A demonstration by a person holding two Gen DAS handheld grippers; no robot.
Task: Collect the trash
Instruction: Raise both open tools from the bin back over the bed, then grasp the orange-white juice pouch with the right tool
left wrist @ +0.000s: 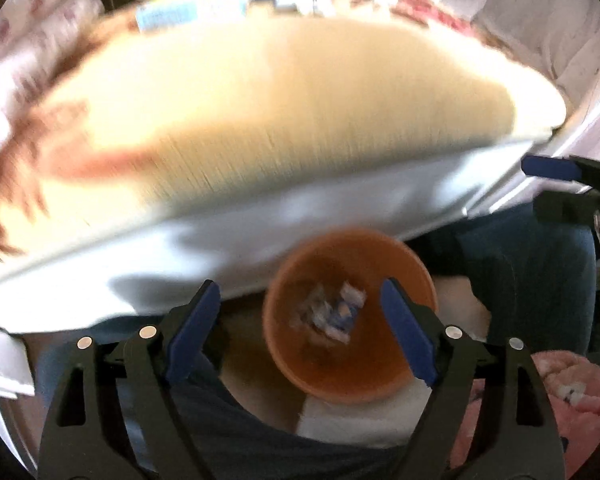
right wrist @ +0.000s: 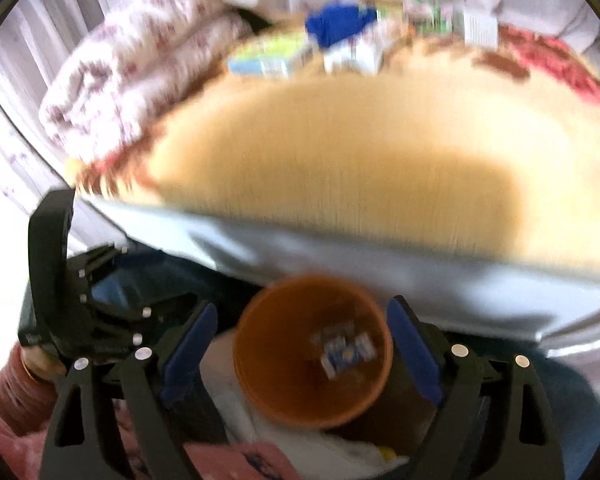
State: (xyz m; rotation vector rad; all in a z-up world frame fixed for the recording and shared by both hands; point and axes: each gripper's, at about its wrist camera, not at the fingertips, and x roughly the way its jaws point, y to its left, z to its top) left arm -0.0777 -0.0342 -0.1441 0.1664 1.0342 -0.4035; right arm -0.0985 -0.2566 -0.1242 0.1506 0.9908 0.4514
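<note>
left tongs [left wrist: 300, 308] wide open, empty | right tongs [right wrist: 302, 330] wide open, empty | orange bin [left wrist: 350, 316] just below both, wrappers [left wrist: 332, 314] lying inside | table [left wrist: 300, 120] edge beyond | boxes [right wrist: 268, 58] at far side, blurred

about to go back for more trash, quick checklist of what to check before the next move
1. Left gripper empty, fingers apart: ok.
2. Right gripper empty, fingers apart: ok.
3. Orange bin below the table edge, mouth unobstructed: ok.
4. Wrappers lying at the bin's bottom: ok.
5. Trash left on the table: cannot tell, the picture is blurred; boxes sit at the far edge.
6. Both grippers apart from each other: ok.
</note>
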